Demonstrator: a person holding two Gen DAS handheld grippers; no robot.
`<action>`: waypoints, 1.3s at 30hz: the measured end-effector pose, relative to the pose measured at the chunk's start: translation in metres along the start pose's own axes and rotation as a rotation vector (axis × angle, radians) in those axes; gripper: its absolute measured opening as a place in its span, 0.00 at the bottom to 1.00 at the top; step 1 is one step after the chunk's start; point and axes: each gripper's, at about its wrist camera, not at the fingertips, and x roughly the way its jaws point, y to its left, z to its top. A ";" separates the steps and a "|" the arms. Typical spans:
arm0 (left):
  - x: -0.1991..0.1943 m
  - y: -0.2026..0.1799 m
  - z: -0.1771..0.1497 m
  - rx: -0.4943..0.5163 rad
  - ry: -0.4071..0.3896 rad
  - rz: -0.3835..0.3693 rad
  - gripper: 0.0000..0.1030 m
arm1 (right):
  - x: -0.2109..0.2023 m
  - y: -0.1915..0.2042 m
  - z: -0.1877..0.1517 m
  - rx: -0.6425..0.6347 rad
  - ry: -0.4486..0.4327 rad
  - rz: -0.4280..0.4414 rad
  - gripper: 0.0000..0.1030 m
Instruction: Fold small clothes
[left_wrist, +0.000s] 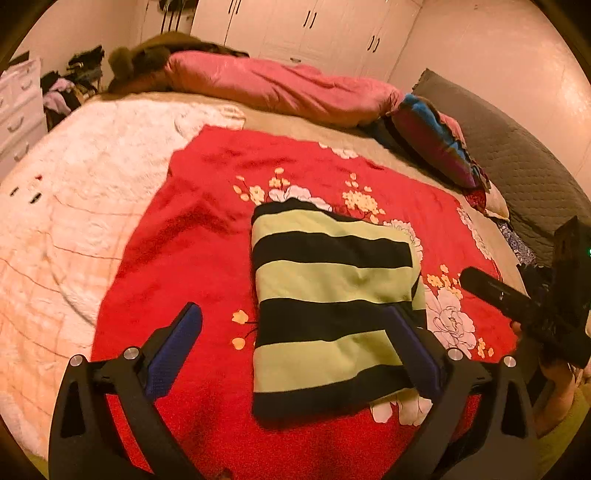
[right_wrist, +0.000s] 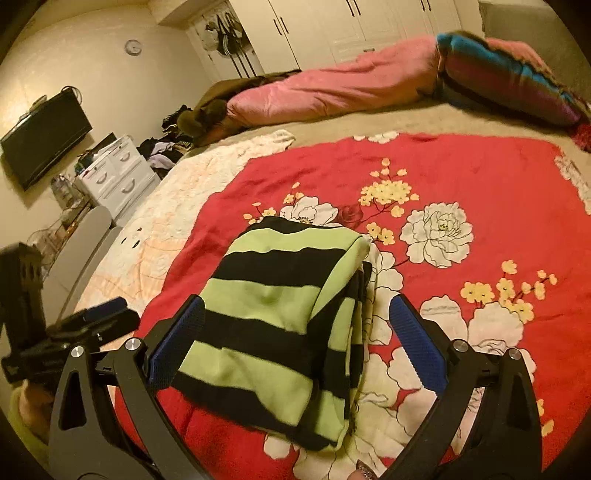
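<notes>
The near right corner of the striped garment (left_wrist: 332, 306) was hidden behind one blue pad (left_wrist: 413, 347) of the left gripper (left_wrist: 295, 332). The right gripper (left_wrist: 524, 306) was partly cut off by the left view's edge and blurred. The clock (right_wrist: 133, 47) face was too small to read

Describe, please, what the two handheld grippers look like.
Both the left gripper and the right gripper have matte black angular frames with triangular cut-outs and round silver bolt heads at the pivots. Their fingers carry textured blue pads. A yellow-green sleeve shows behind one handle.
</notes>
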 end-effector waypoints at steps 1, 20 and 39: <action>-0.003 -0.001 -0.001 0.006 -0.007 0.004 0.96 | -0.004 0.001 -0.002 -0.005 -0.008 -0.004 0.91; -0.036 -0.020 -0.043 0.062 -0.016 0.058 0.96 | -0.054 0.013 -0.033 -0.034 -0.095 -0.060 0.91; -0.033 -0.016 -0.058 0.038 0.011 0.092 0.96 | -0.042 0.024 -0.065 -0.097 0.023 -0.114 0.91</action>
